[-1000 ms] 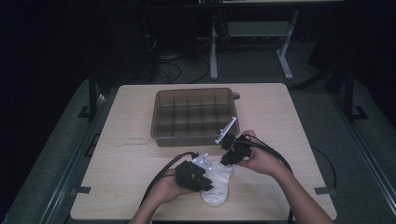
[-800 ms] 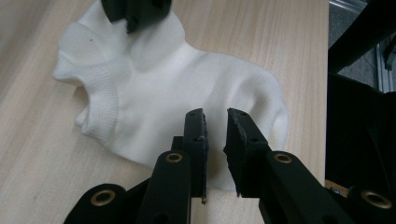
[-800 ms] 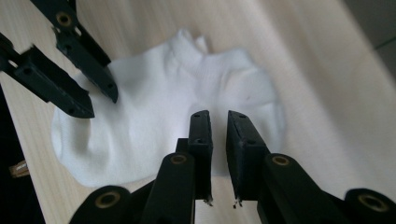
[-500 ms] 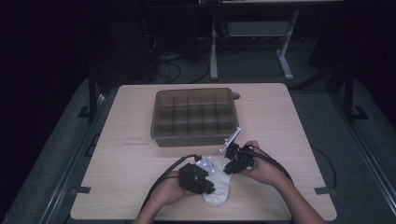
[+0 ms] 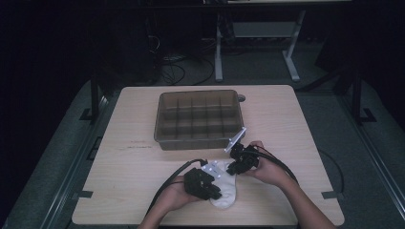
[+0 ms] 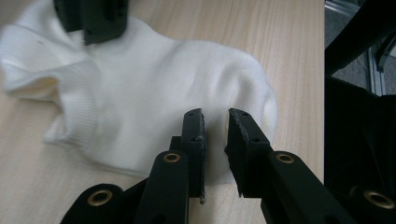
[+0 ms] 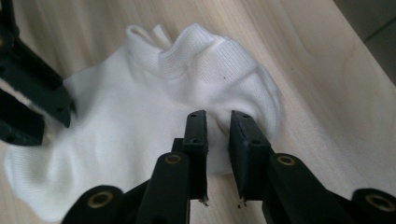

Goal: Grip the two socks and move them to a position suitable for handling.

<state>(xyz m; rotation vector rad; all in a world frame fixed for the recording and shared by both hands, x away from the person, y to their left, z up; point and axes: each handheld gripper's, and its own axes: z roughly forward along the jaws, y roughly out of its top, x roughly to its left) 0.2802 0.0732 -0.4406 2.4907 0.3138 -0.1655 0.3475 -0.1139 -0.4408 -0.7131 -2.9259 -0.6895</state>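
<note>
sock: white ankle sock [image 5: 224,191] lying flat on the desk [image 5: 296,119], near the front edge, between the two hands. Cuff end sits toward the right gripper, toe end toward the left one.

what changed: a second ago the right gripper [image 5: 237,164] was up off the desk, close to the bin [image 5: 198,119]. Now it's come down onto the sock's far end. The left gripper [image 5: 215,190] looks parked in the same spot the whole time.

right jaws: they've just been opening a little, with a fold of sock [image 7: 224,123] bunched in the narrow gap between them. Can't tell if the pads are actually biting the fabric or just straddling it.

left jaws: narrow gap too, tips [image 6: 215,140] pressed down on the toe part of the sock [image 6: 163,102]. There's cloth under and between them, but a real pinch? Can't tell.

what it means: I'd guess both ends are now covered, so it looks like a setup for folding or lifting the sock.

bin: brown divided tray, behind the sock, looks empty as far as I can see.
</note>
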